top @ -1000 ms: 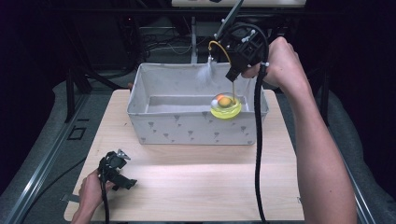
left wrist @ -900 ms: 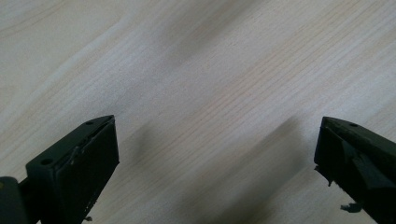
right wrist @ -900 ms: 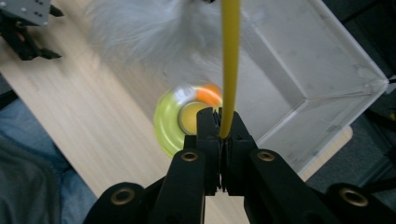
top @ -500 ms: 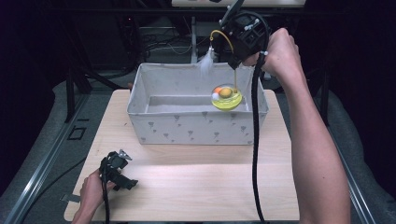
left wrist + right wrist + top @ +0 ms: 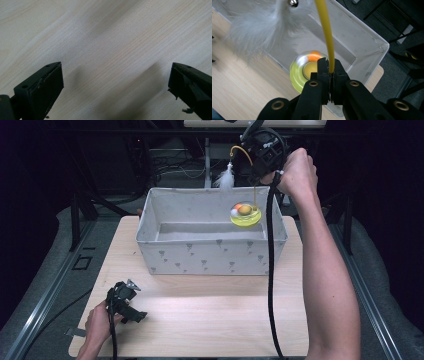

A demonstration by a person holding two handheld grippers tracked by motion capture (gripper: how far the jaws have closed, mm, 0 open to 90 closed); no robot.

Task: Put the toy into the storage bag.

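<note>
High view: a pale wooden table [image 5: 200, 320] carries a grey fabric bin [image 5: 210, 255] set toward its far edge. The right gripper [image 5: 260, 157] is held up above the bin's far right corner, its jaws pinched on the thin yellow wand [image 5: 241, 151] of a cat toy. From the wand's arched tip a white feather [image 5: 225, 179] hangs over the bin's far rim, and the toy's round yellow-green base [image 5: 245, 215], with an orange ball in it, hangs below the gripper, over the right end of the bin and level with its rim. The black cable [image 5: 270, 270] trails from this gripper down toward the table's near edge. The left gripper [image 5: 125, 300] rests on the table near its near left corner, well apart from the bin and the toy. Left gripper view: the two black jaws stand wide apart over bare wood grain [image 5: 112, 50], with nothing between them. Right gripper view: the jaws of the right gripper [image 5: 331, 72] are closed tight on the yellow wand [image 5: 325, 30], which rises straight up from between the tips. The round base [image 5: 298, 72] lies just beyond the tips, over the bin's interior, with the orange ball [image 5: 314, 56] at its far side. The feather [image 5: 259, 30], blurred, spreads at the upper left under a small silver bell [image 5: 293, 3]. The bin's corner [image 5: 382, 46] stands to the right.
</note>
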